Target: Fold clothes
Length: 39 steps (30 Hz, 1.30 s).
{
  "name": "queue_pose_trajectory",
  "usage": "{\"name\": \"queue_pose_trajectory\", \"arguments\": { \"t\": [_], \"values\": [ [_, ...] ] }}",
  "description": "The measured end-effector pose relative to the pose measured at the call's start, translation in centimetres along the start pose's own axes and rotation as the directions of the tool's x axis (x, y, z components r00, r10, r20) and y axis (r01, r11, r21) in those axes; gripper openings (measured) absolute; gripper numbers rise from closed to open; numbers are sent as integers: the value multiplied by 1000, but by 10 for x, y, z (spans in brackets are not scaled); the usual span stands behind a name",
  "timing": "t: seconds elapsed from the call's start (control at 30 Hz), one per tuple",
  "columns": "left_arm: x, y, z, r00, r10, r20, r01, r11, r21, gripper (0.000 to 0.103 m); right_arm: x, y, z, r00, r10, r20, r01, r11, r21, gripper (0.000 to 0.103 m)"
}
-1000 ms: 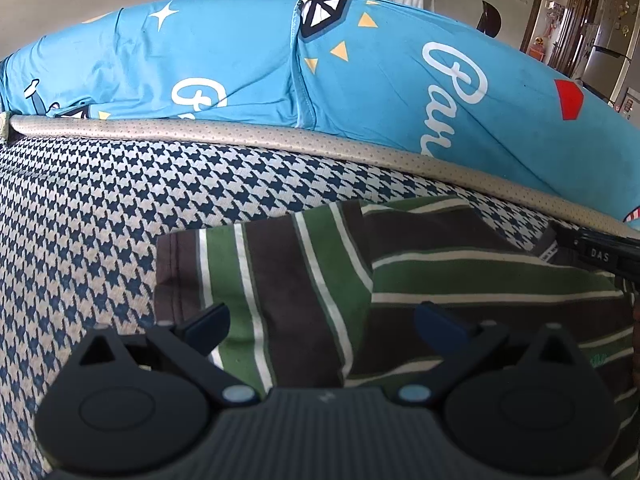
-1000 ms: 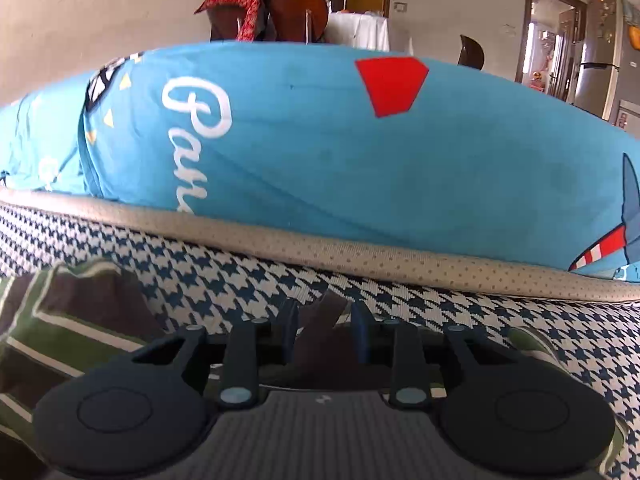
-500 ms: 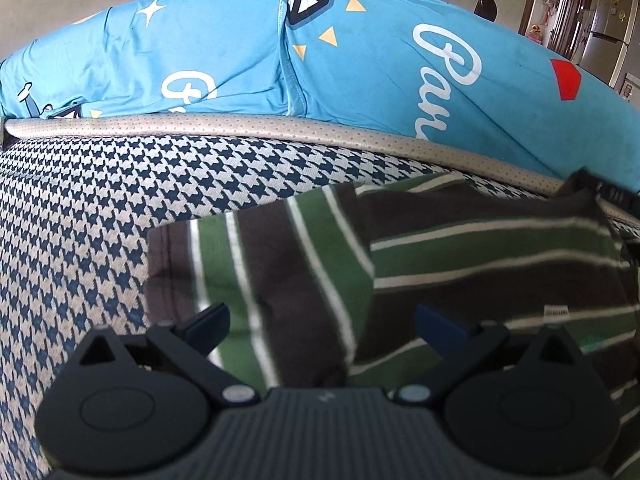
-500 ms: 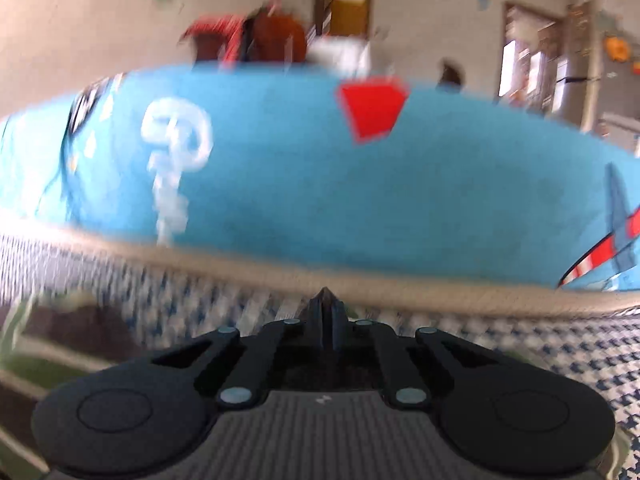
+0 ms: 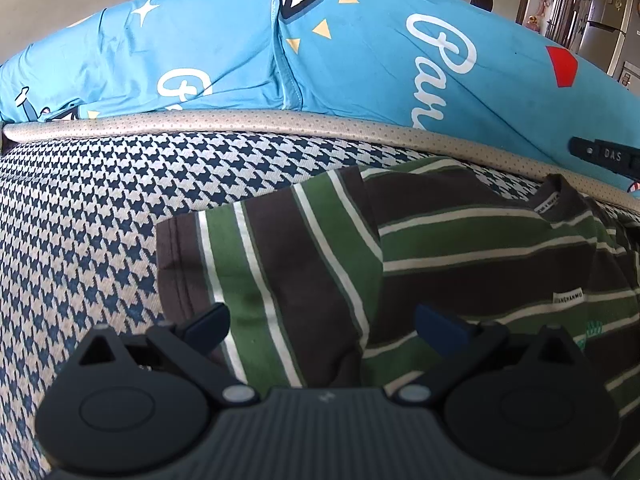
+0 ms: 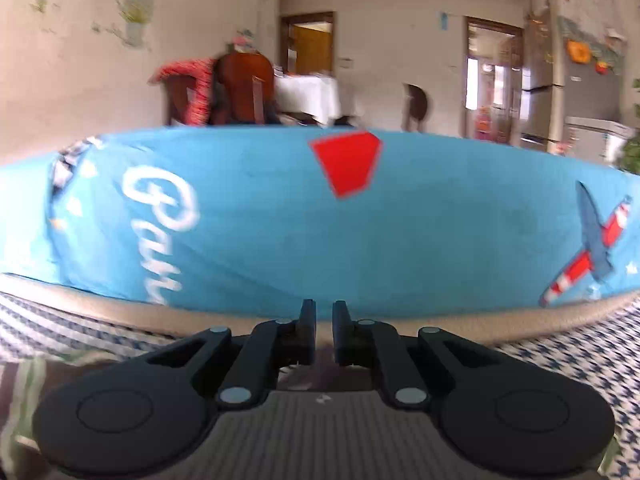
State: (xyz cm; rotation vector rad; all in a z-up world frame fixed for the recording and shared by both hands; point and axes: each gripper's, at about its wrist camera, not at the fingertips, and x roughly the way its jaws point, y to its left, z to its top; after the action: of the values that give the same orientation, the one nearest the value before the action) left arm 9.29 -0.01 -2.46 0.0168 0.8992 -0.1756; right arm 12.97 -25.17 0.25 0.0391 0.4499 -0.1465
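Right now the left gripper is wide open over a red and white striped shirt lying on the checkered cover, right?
Not quite. The shirt is green and brown with thin white stripes, not red and white, as the left wrist view shows. The rest holds: the left gripper is wide open over it, and it lies on the checkered cover.

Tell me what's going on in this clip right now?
A person with a handheld claw in each hand is folding a green and brown striped shirt spread on a houndstooth cushion, with a blue printed cushion behind. The left claw is open wide, low over the shirt's sleeve, gripping nothing. The right claw has its fingers nearly together with a slim gap, raised toward the blue cushion; no cloth shows between its tips. The shirt is only partly folded.
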Motion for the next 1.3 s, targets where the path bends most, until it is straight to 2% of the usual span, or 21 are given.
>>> {"name": "queue_pose_trajectory", "arguments": {
  "t": [0.13, 0.27, 0.43, 0.7, 1.13, 1.3],
  "values": [
    [0, 1, 0, 1000, -2, 0, 2, 1000, 0, 103, 8, 13, -3, 984, 150, -92, -151, 988, -9, 9],
    [1, 2, 1, 1000, -3, 0, 3, 1000, 2, 103, 18, 28, -17, 956, 222, -193, -239, 968, -72, 9],
    [0, 4, 0, 1000, -3, 1, 3, 1000, -3, 103, 17, 39, -28, 916, 298, -268, -339, 933, -121, 9],
    [0, 8, -1, 1000, -6, 1, 6, 1000, -7, 103, 9, 38, -31, 895, 342, -287, -394, 907, -147, 10],
    [2, 12, -3, 1000, -4, -4, 4, 1000, -2, 103, 11, 47, -32, 879, 367, -305, -434, 880, -191, 12],
    [3, 13, -2, 1000, -3, -6, 3, 1000, 0, 103, 6, 58, -35, 854, 403, -330, -488, 841, -234, 15]
  ]
}}
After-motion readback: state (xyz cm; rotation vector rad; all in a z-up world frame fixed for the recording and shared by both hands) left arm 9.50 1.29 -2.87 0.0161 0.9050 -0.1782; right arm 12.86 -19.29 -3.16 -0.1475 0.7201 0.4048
